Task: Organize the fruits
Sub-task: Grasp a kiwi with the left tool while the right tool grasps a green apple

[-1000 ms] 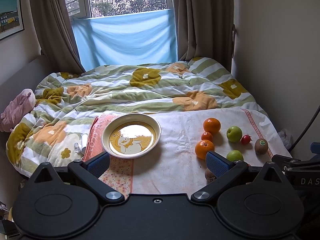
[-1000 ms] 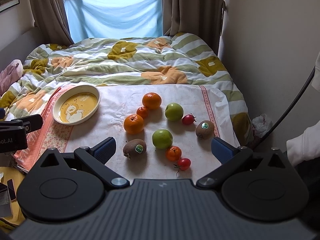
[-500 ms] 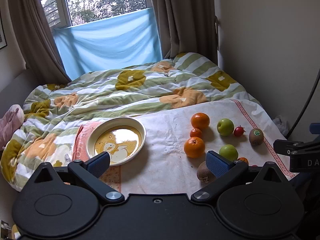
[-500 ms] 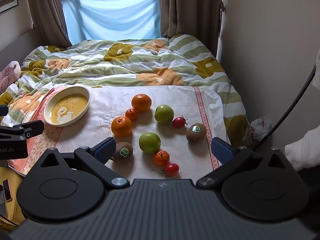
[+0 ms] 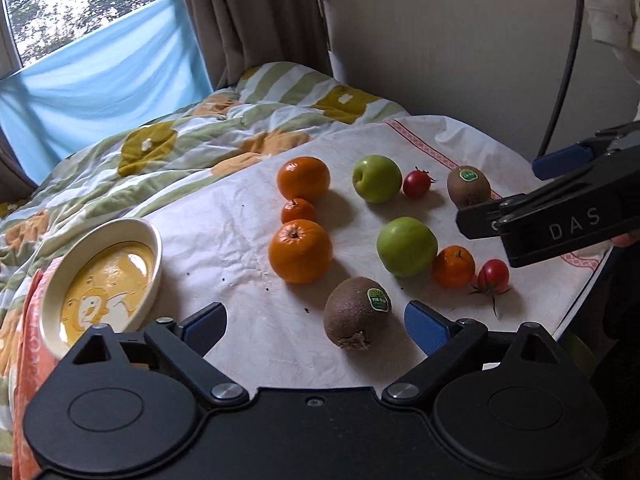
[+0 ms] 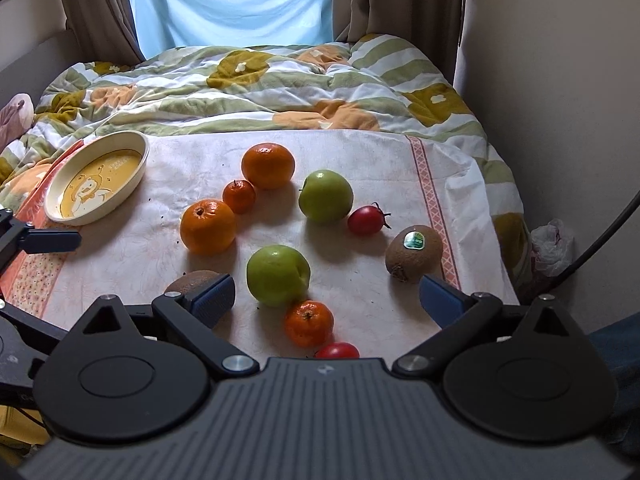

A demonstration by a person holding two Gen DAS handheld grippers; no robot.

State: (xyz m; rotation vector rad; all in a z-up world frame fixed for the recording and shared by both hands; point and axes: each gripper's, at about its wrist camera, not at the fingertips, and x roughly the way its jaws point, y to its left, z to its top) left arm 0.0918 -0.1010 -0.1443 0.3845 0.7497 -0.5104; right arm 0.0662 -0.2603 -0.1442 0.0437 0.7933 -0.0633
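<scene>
Several fruits lie on a white cloth [image 6: 360,152] on the bed: oranges, green apples, tomatoes and two kiwis. My left gripper [image 5: 316,324] hangs low over the near kiwi [image 5: 356,314]. Its jaws are closing, the kiwi sits between them nearer the right finger, and neither pad touches it. My right gripper [image 6: 328,296] is open, with a green apple [image 6: 278,274] and a small orange [image 6: 309,322] between its fingers, untouched. The second kiwi [image 6: 414,254] lies just beyond its right finger. A cream and yellow bowl [image 5: 154,248] stands empty at the left.
A striped quilt [image 6: 260,88] covers the bed behind the cloth. A wall [image 6: 560,80] runs along the right, with a cable and a plastic bag [image 6: 554,248] by the bed's corner. The right gripper's arm [image 5: 560,216] juts in over the cloth's right side.
Both grippers have come down and forward toward the fruit, which now looks much larger. The left one has rolled and swung right over the near kiwi, and its jaws have narrowed slightly.
</scene>
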